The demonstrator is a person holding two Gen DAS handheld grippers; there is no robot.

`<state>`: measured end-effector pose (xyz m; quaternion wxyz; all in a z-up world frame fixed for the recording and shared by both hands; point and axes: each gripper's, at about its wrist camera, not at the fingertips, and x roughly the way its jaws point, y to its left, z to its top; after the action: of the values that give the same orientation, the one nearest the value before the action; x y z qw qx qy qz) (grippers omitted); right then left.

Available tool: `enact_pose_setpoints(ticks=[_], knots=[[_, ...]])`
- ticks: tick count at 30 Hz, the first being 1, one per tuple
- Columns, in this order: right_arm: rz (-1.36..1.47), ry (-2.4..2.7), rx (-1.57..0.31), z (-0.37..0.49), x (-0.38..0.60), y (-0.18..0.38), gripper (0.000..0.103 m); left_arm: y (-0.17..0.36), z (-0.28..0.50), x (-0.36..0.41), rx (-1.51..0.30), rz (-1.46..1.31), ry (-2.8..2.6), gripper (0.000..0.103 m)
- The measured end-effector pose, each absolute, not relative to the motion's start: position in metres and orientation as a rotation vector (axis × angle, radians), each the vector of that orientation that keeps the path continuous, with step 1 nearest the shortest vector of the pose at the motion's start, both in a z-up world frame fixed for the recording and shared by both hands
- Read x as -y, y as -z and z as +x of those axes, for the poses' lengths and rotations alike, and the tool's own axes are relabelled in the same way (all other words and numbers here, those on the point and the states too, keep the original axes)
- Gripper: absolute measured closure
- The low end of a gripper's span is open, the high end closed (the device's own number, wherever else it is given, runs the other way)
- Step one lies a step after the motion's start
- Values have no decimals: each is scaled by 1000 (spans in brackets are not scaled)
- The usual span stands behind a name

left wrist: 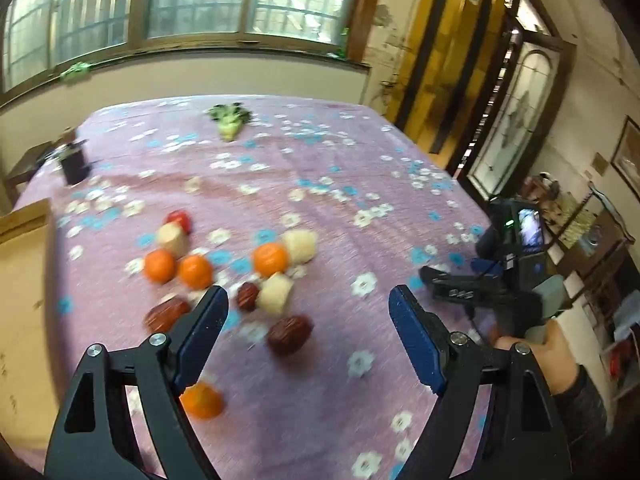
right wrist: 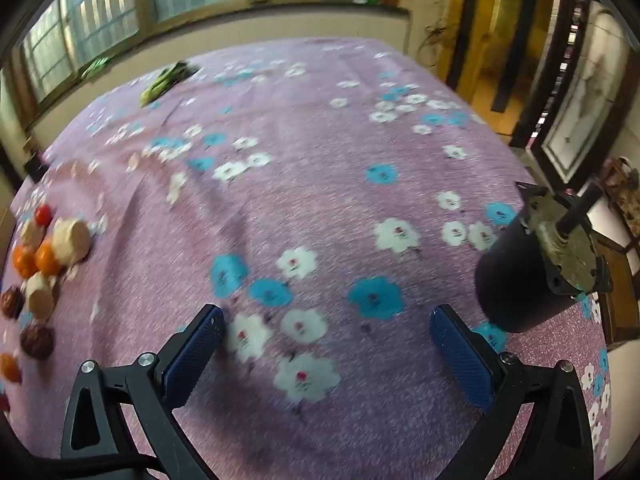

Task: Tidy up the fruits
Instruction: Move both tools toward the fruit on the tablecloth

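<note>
**Fruit still in a heap, both grippers empty**

From where I stand, nothing looks sorted yet. The fruits lie jumbled together on the left part of the flowered purple cloth [left wrist: 360, 184]: oranges [left wrist: 160, 266], pale cut pieces [left wrist: 300, 244], dark brown dates [left wrist: 289, 334] and one small red fruit [left wrist: 179, 219], most of them touching or just beside one another. One more orange [left wrist: 202, 400] sits apart, near the edge, partly hidden behind the left gripper's finger.

The left gripper [left wrist: 308, 304] hangs over the near side of the pile with its jaws spread wide and nothing between them; a date lies just beyond its fingertips. The right gripper [right wrist: 326, 322] is well to the right, jaws also released, over bare cloth (the pile shows only at the left edge of its view). A dark cylinder [right wrist: 528, 276] stands just beside its right finger.

A green leafy vegetable [left wrist: 230, 120] rests at the far side. I would judge the whole job remains: no groups, no fruit lifted. Whether the wooden board [left wrist: 24, 264] at the left is the destination, I cannot tell.
</note>
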<state>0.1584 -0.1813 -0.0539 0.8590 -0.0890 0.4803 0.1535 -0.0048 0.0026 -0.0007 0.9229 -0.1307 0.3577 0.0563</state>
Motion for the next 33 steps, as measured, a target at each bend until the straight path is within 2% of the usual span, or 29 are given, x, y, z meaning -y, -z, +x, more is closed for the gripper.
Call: enact_pose_setpoints(ticks=[4,8,15,22,33], knots=[[-50,-428,-935,136,182,31,0,2,-22,-2,-752,-232,-186,20],[8,-614,-1003,121,165,23,0,1,-38,-7,-769,-188,-275,20],[-206,-770,-895,62,120,-10,0,3,-63,-25,-888,-129,-410,20],[-408,-825,-837,20,79,-14,0,16,-84,-36,-873,-153,-454,20],[-410,-903,-879,2,60,-9,0,19,-107,-43,-832,-147,-487,20]])
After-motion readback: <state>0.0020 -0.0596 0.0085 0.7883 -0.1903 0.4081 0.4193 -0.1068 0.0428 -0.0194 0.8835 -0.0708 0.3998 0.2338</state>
